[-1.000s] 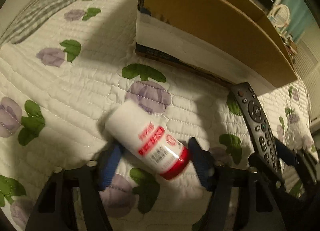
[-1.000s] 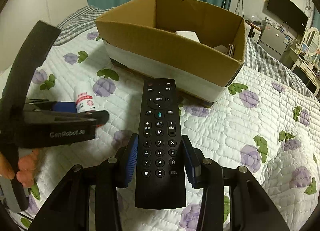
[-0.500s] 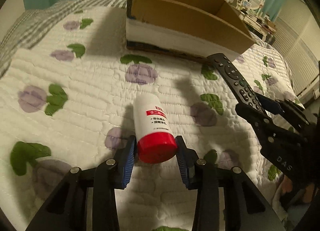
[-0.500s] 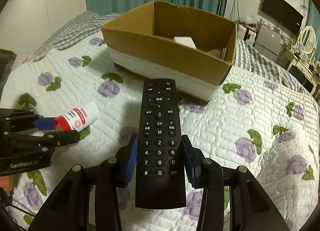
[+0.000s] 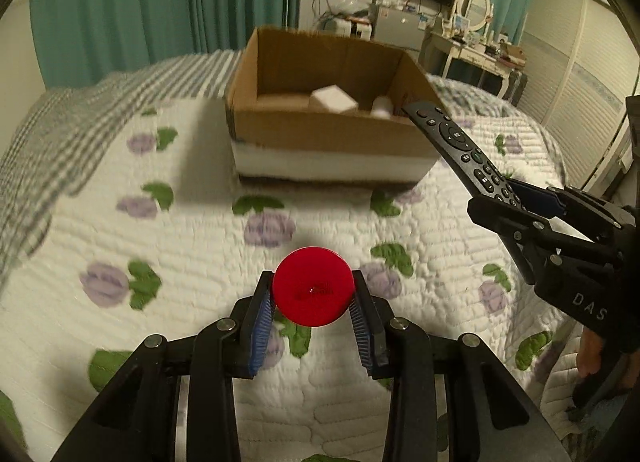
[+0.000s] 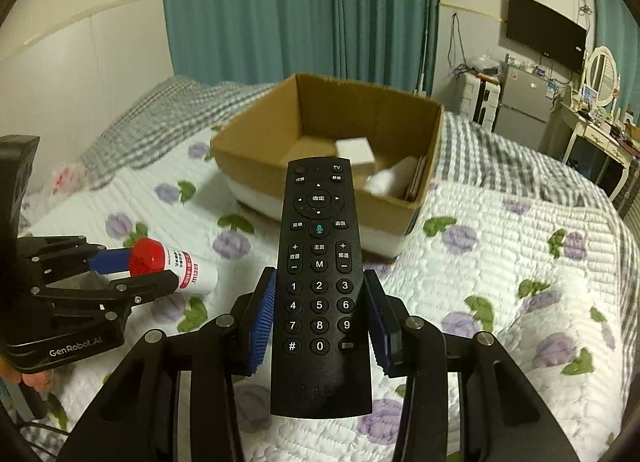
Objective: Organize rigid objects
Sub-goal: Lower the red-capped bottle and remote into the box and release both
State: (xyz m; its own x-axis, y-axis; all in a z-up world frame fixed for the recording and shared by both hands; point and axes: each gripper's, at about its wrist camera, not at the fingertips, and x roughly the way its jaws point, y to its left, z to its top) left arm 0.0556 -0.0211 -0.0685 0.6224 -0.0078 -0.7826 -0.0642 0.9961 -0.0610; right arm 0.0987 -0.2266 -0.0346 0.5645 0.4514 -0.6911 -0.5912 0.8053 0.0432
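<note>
The quilt (image 5: 168, 229) on the bed is showing white, patterned all over with purple flowers and green leaves; a grey-and-white checked blanket (image 6: 160, 121) is lying along its far edge. The cardboard box (image 5: 320, 129) is showing brown, with a white band and a dark strip below. The bottle (image 6: 188, 268) is showing white with a red label and a red cap. The remote control (image 6: 319, 282) is showing black with white markings. The tongs' pads (image 6: 262, 326) are showing blue. The curtains (image 6: 296, 13) are hanging teal.
</note>
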